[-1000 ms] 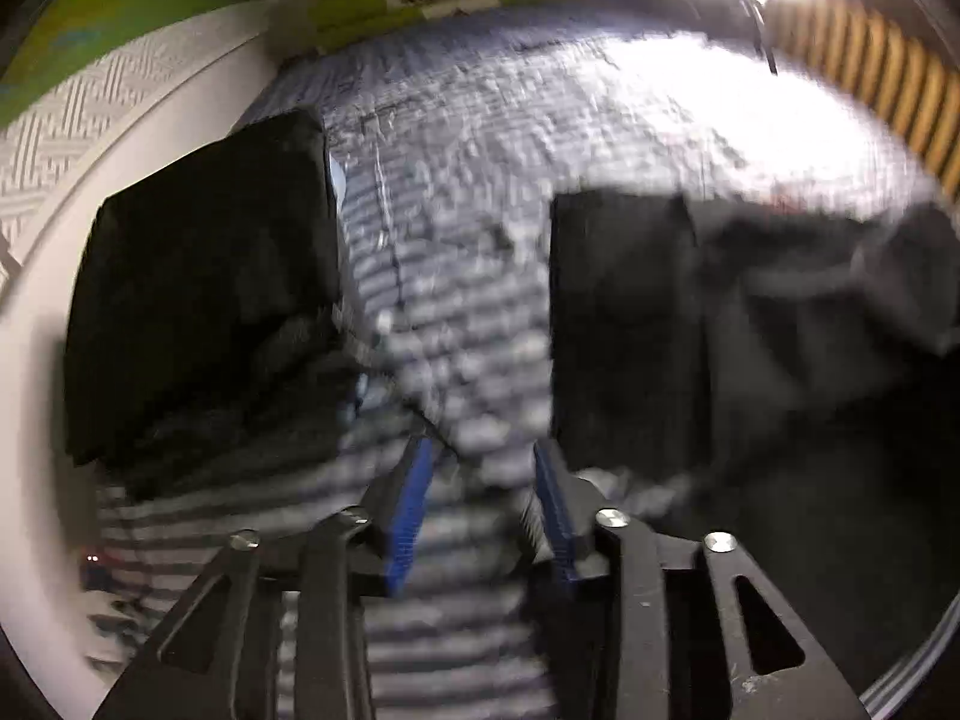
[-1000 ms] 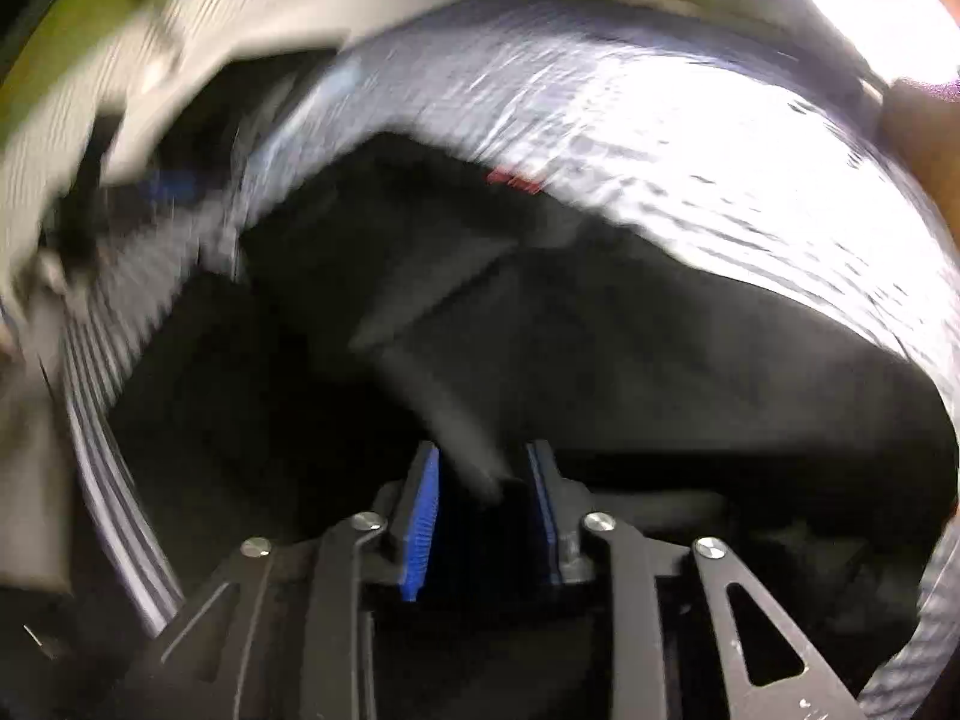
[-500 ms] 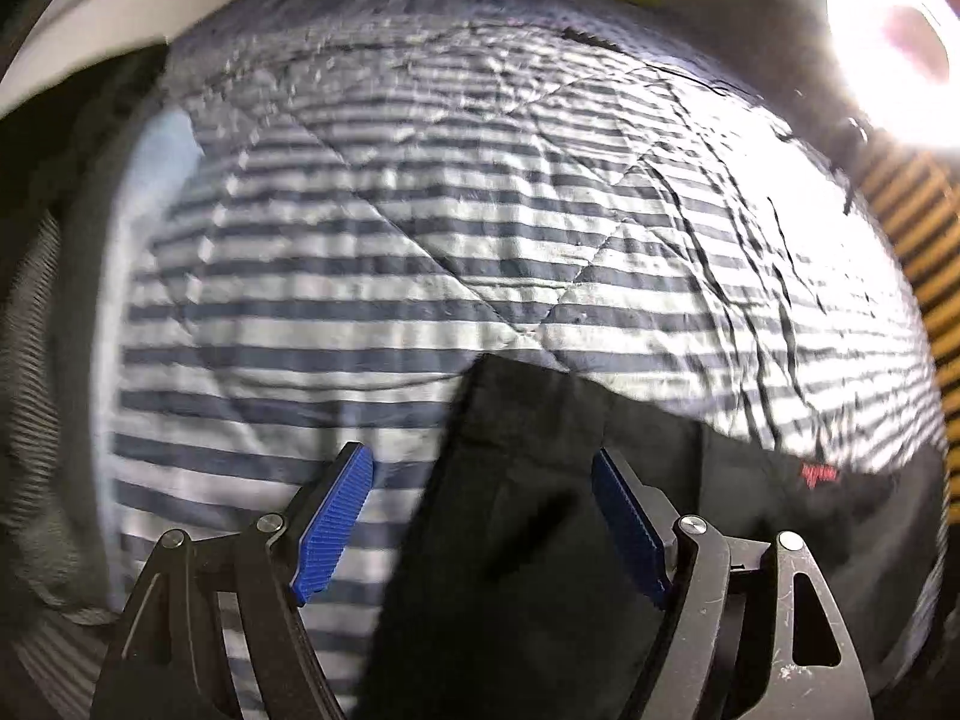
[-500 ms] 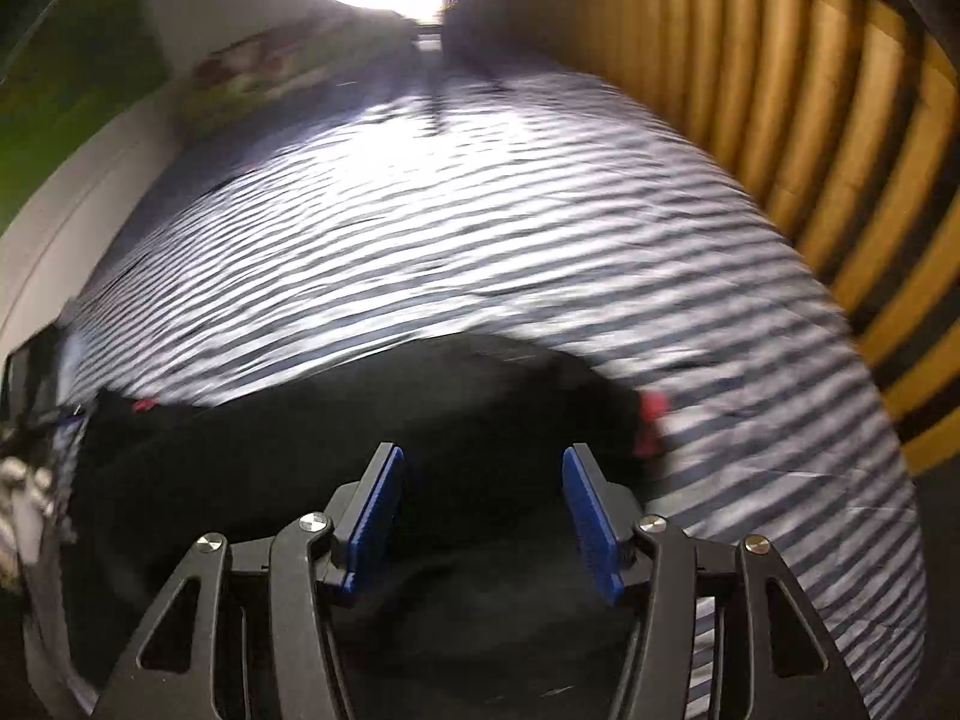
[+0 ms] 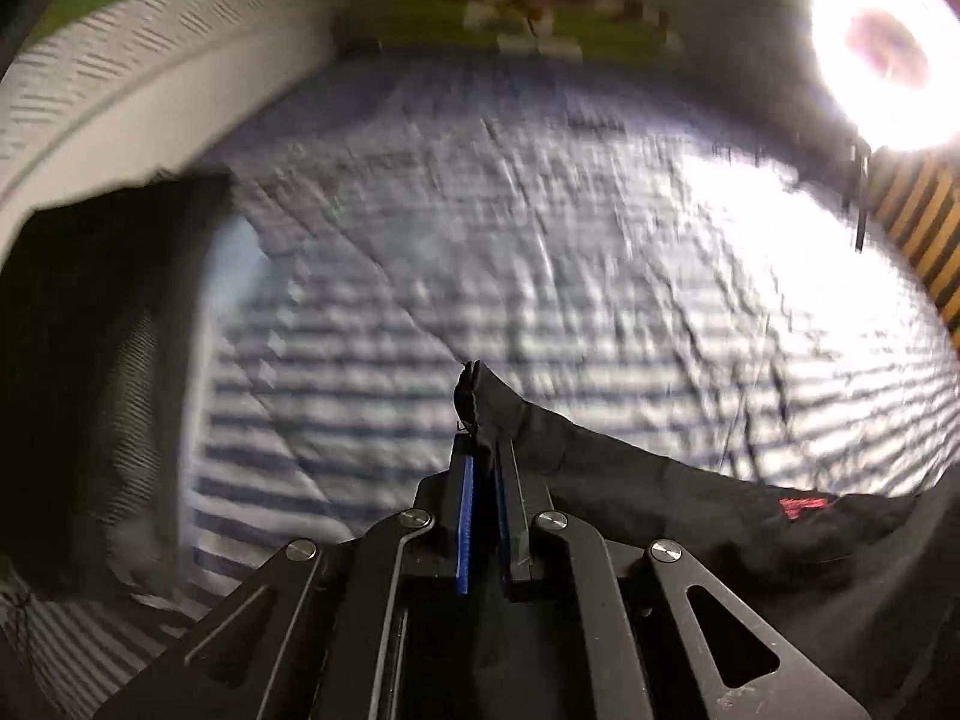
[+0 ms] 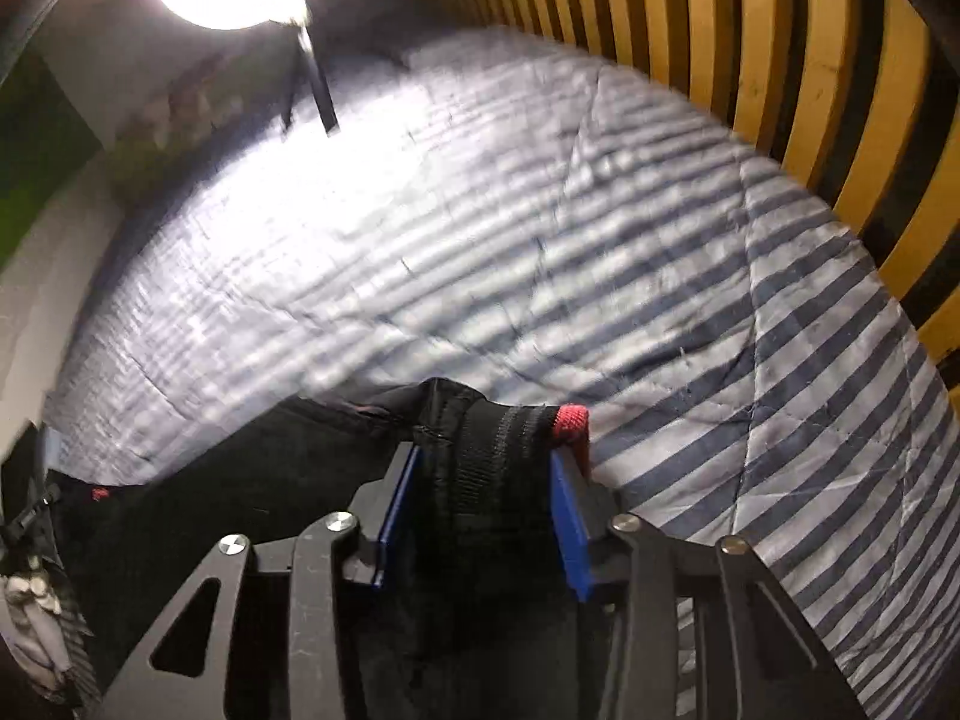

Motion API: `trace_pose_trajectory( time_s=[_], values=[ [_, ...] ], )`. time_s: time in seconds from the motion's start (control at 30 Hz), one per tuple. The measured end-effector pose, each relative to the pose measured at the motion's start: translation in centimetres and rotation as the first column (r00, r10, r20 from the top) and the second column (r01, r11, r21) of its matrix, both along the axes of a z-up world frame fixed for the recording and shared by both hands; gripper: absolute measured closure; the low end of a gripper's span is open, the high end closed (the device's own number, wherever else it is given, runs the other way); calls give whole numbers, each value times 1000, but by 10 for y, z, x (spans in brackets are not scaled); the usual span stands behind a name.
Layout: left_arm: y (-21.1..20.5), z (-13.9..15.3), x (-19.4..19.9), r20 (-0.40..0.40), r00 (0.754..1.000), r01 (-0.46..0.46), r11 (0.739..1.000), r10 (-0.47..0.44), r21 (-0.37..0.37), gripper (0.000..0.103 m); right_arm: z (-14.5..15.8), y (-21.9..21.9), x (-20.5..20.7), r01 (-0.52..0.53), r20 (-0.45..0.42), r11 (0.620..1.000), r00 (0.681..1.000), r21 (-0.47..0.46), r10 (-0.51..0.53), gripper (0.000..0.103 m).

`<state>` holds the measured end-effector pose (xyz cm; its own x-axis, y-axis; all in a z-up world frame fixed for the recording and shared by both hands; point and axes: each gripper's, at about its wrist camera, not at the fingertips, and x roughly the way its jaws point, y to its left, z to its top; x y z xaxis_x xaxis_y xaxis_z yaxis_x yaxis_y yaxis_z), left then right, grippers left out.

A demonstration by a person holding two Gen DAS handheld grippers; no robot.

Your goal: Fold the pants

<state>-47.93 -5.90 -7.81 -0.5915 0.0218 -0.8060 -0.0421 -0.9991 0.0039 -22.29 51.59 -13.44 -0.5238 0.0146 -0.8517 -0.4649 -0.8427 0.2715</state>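
The black pants [image 5: 660, 510] lie on the striped quilt [image 5: 540, 276] and carry a small red label [image 5: 804, 507]. My left gripper [image 5: 483, 474] is shut on one corner of them, and a tip of cloth sticks out past the fingertips. In the right wrist view, my right gripper [image 6: 486, 480] is shut on the bunched ribbed waistband [image 6: 498, 438], which has a red end [image 6: 573, 420] by the right finger. The rest of the pants [image 6: 240, 480] trails off to the left.
A stack of folded dark clothes [image 5: 90, 330] sits at the quilt's left edge beside a white wall. A ring light [image 5: 882, 54] glares at the far end. A yellow slatted wall [image 6: 810, 90] borders the quilt on the right.
Both grippers were open over the pants half a second ago. Both have now shut on the cloth, the left on a corner and the right on the waistband.
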Motion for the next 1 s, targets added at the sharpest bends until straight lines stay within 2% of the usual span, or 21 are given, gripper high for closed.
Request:
trace_pose_trajectory(
  time_s=[0.13, 0.23, 0.33, 0.37, 0.43, 0.6, 0.7, 0.77, 0.83, 0.87, 0.93, 1.0],
  values=[
    [-18, 42, -10, -119, 992, -33, 999, 32, -4, 97, 39, -23, 0, -41, -91, 995, 995, 95, 49, 70],
    [-20, 49, -27, -142, 988, -68, 996, 60, -49, 97, 56, -42, -18, -73, -115, 975, 988, 207, 99, 70],
    [-18, 36, -46, -102, 991, -98, 989, 86, -111, 91, 45, -49, -43, -96, -50, 966, 993, 240, 111, 67],
    [-17, 27, -55, -65, 993, -103, 985, 95, -137, 83, 37, -50, -52, -107, 3, 961, 994, 254, 109, 61],
    [-20, 16, -64, -24, 992, -124, 980, 122, -156, 75, 27, -48, -57, -126, 62, 958, 992, 256, 114, 60],
    [-37, 35, -34, -51, 992, -117, 983, 111, -140, 72, 53, -33, -14, -95, 5, 975, 995, 202, 96, 60],
    [-24, 55, -1, -52, 998, -34, 997, 30, -76, 72, 73, -28, 30, -90, -41, 980, 994, 176, 99, 60],
    [1, 63, 25, -50, 996, 71, 996, -73, -49, 71, 76, -29, 62, -93, -66, 986, 993, 136, 102, 60],
    [40, 67, 56, -32, 982, 186, 982, -187, -30, 71, 68, -32, 92, -112, -64, 991, 991, 80, 117, 60],
    [67, 66, 74, -18, 965, 262, 965, -262, -15, 71, 61, -34, 103, -119, -59, 991, 991, 59, 122, 60],
    [124, 62, 111, 11, 913, 409, 913, -409, 18, 71, 42, -42, 124, -136, -34, 990, 990, 25, 137, 61],
    [180, 56, 147, 36, 842, 537, 842, -539, 58, 71, 25, -49, 135, -155, -10, 988, 988, 7, 155, 61]
  ],
)
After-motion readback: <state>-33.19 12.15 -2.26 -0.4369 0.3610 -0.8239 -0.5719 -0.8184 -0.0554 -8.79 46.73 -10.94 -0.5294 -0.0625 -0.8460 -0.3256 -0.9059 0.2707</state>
